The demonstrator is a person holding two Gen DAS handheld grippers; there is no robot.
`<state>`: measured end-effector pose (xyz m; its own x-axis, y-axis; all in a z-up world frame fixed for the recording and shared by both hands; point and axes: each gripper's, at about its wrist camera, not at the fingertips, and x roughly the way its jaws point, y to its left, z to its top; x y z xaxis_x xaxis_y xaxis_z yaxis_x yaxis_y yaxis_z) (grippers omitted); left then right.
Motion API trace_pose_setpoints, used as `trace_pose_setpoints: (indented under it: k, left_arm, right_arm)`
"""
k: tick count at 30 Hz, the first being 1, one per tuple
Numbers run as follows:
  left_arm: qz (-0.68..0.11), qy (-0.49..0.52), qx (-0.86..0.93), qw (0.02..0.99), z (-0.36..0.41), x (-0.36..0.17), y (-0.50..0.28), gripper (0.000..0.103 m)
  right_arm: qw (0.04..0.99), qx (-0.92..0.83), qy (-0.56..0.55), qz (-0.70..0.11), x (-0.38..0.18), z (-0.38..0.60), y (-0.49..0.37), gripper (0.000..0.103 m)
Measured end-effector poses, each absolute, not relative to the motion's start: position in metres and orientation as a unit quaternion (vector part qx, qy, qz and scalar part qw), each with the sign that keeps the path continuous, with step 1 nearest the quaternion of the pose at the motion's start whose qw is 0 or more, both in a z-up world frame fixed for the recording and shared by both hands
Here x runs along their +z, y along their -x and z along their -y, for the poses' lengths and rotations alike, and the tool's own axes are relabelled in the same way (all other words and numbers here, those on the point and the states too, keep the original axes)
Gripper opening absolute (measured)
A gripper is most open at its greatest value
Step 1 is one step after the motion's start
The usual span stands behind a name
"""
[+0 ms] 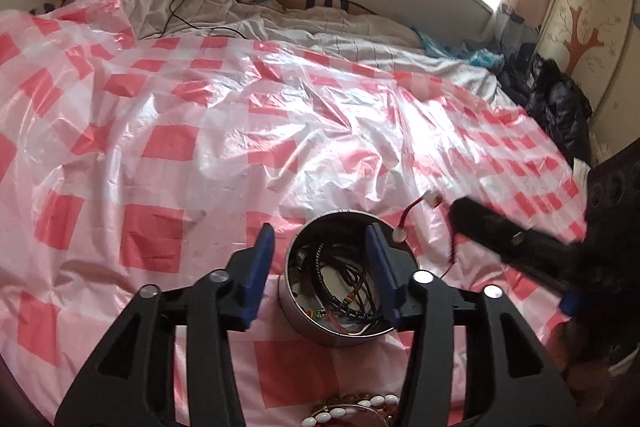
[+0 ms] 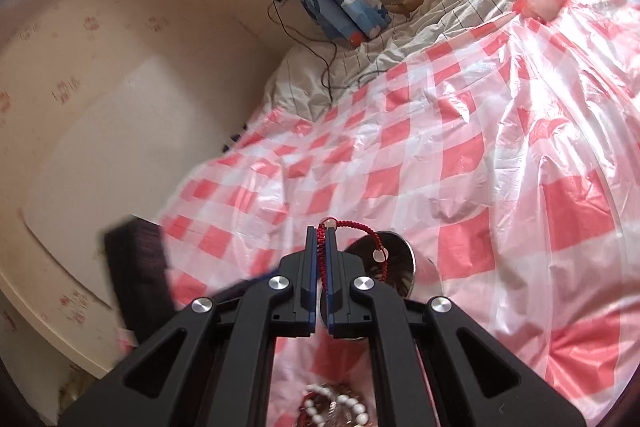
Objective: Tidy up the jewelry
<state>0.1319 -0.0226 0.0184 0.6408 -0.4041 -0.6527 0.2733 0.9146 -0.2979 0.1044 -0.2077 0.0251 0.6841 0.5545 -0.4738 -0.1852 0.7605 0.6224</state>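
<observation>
Left wrist view: the left claw (image 1: 320, 239) hangs over a round metal tin (image 1: 340, 279) that sits on a bed. Its two blue fingers (image 1: 262, 259) are apart, one on each side of the tin's near part, and nothing is pinched between them. Inside the tin lies a tangle of dark cords and beaded strings (image 1: 344, 287). The bed is covered with a shiny pink and white checked plastic sheet (image 1: 200, 115). To the right, the right claw (image 1: 460, 215) looks blurry and carries a red cord bracelet (image 1: 404, 223) with small white beads, just beside the tin's far rim.

In the right wrist view, the right claw (image 2: 320, 231) is pressed together on the red cord bracelet (image 2: 360, 231), which loops out to the right above the tin (image 2: 400, 259). A pile of white bead jewelry (image 2: 336, 403) lies on the sheet (image 2: 440, 147) near the bottom edge.
</observation>
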Motion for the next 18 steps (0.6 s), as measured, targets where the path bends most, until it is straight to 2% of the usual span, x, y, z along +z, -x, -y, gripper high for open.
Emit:
trace_pose_setpoints:
  k: [2,3,4,5,8,13,15,18]
  left_arm:
    - [-0.377,0.116,-0.176,0.902,0.004,0.022,-0.129,0.054]
    - [-0.379,0.125,-0.171,0.901,-0.002,0.022,-0.128,0.054]
    - [-0.383,0.130,-0.164,0.900,-0.009,0.021,-0.125,0.054]
    - [-0.386,0.130,-0.158,0.899,-0.013,0.021,-0.123,0.055]
    - [-0.389,0.132,-0.142,0.901,-0.026,0.020,-0.110,0.057]
    - [-0.392,0.118,-0.137,0.902,-0.036,0.015,-0.073,0.066]
    - [-0.398,0.112,-0.138,0.900,-0.036,0.010,-0.057,0.067]
    - [-0.407,0.110,-0.143,0.896,-0.033,0.003,-0.033,0.070]
  right_arm:
    - [0.876,0.203,-0.230,-0.372,0.015,0.190,-0.116,0.005]
    - [0.876,0.196,-0.209,-0.389,0.010,0.182,-0.120,0.010]
    - [0.877,0.189,-0.200,-0.395,0.006,0.178,-0.120,0.025]
    - [0.878,0.185,-0.200,-0.393,0.006,0.178,-0.117,0.031]
    - [0.890,0.177,-0.200,-0.369,0.014,0.186,-0.093,0.034]
    - [0.910,0.128,-0.185,-0.348,0.022,0.211,-0.030,0.064]
    - [0.913,0.088,-0.180,-0.356,0.013,0.221,-0.008,0.069]
    - [0.906,0.007,-0.198,-0.373,-0.008,0.237,0.011,0.071]
